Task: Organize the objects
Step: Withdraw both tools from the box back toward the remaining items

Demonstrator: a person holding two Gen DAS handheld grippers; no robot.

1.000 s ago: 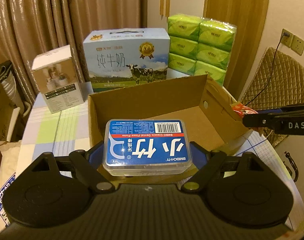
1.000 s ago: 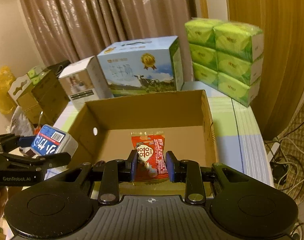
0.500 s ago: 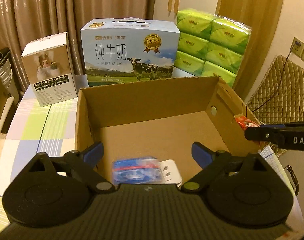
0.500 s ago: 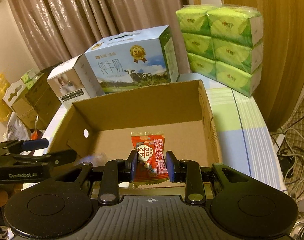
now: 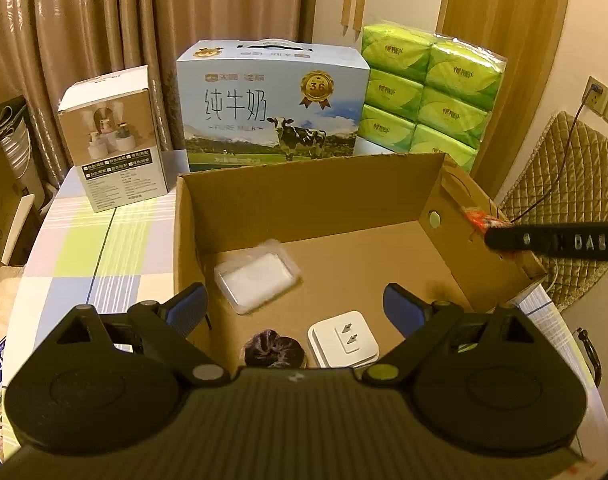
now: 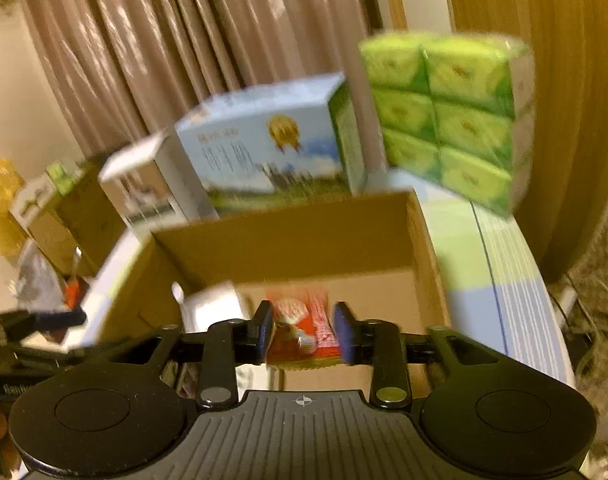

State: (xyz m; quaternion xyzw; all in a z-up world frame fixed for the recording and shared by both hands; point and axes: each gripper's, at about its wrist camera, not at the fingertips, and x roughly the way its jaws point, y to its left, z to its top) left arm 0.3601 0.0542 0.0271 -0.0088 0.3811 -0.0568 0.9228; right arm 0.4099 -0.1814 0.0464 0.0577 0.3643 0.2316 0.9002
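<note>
An open cardboard box (image 5: pixel 316 204) stands on the checked tablecloth. Inside lie a clear plastic floss-pick case (image 5: pixel 258 280), underside up, a white plug adapter (image 5: pixel 342 338) and a dark round object (image 5: pixel 272 354). My left gripper (image 5: pixel 296 308) is open and empty above the box's near edge. My right gripper (image 6: pixel 304 336) is shut on a red snack packet (image 6: pixel 304 320) over the box (image 6: pixel 288 240); this view is blurred. The right gripper's finger (image 5: pixel 552 238) shows at the box's right wall with the red packet (image 5: pixel 482 218).
Behind the box stand a blue milk carton case (image 5: pixel 272 104), a small white product box (image 5: pixel 112 136) and a stack of green tissue packs (image 5: pixel 428 88). Curtains hang behind. A quilted chair (image 5: pixel 560 208) is at the right.
My left gripper opened and let go of the floss-pick case, which fell into the box and landed flipped over. My right gripper, still holding the red packet, moved over the box.
</note>
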